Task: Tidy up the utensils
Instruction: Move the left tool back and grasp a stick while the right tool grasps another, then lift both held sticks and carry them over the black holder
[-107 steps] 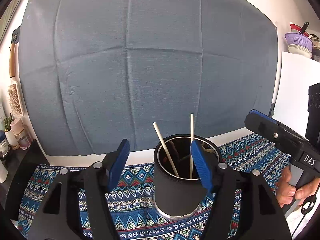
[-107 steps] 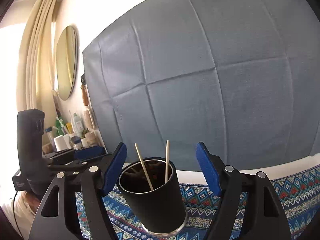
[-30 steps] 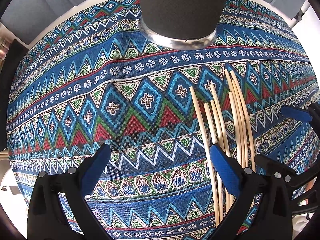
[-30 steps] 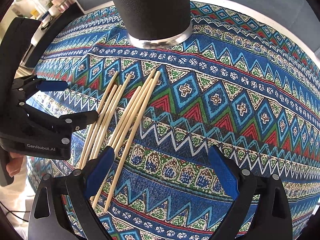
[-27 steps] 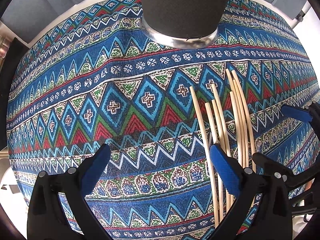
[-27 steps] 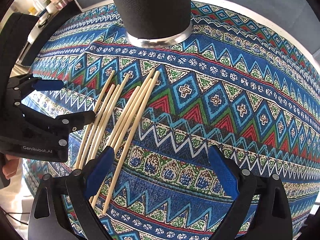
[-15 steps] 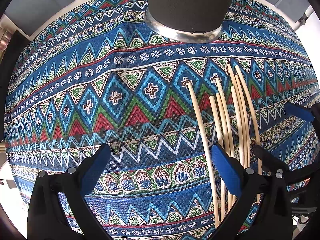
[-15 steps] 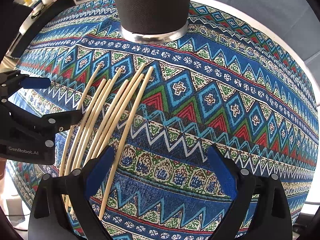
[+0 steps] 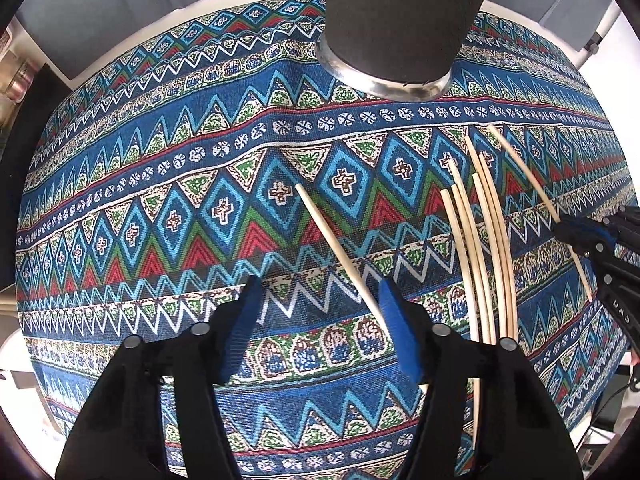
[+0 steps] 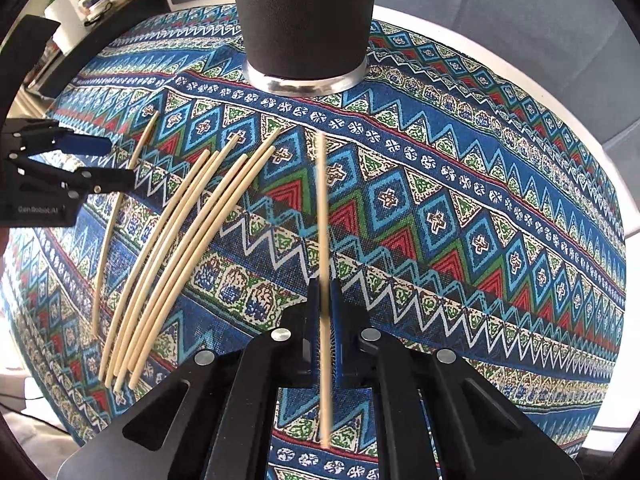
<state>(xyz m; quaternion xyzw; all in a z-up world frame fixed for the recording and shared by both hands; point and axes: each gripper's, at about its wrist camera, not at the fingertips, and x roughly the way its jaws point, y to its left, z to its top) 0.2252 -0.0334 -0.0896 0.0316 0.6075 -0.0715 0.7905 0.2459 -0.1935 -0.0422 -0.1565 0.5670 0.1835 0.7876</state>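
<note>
Right hand-held gripper (image 10: 325, 312) clamped on chopstick (image 10: 322, 216). Left hand-held gripper (image 9: 320, 312) closing, another chopstick (image 9: 336, 244) between jaws, touching one pad. Rest (image 10: 188, 236) on cloth (image 10: 440, 216) near cup (image 10: 304, 20).

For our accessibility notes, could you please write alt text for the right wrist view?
The right gripper is shut on one chopstick above a patterned cloth. More chopsticks lie to its left, the black holder stands ahead, and the left gripper is at the left edge.

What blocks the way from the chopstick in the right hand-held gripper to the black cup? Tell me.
Nothing visible. The right hand-held gripper is shut on one chopstick, and only bare patterned cloth lies between it and the black cup. The loose chopsticks lie off to the side.
</note>
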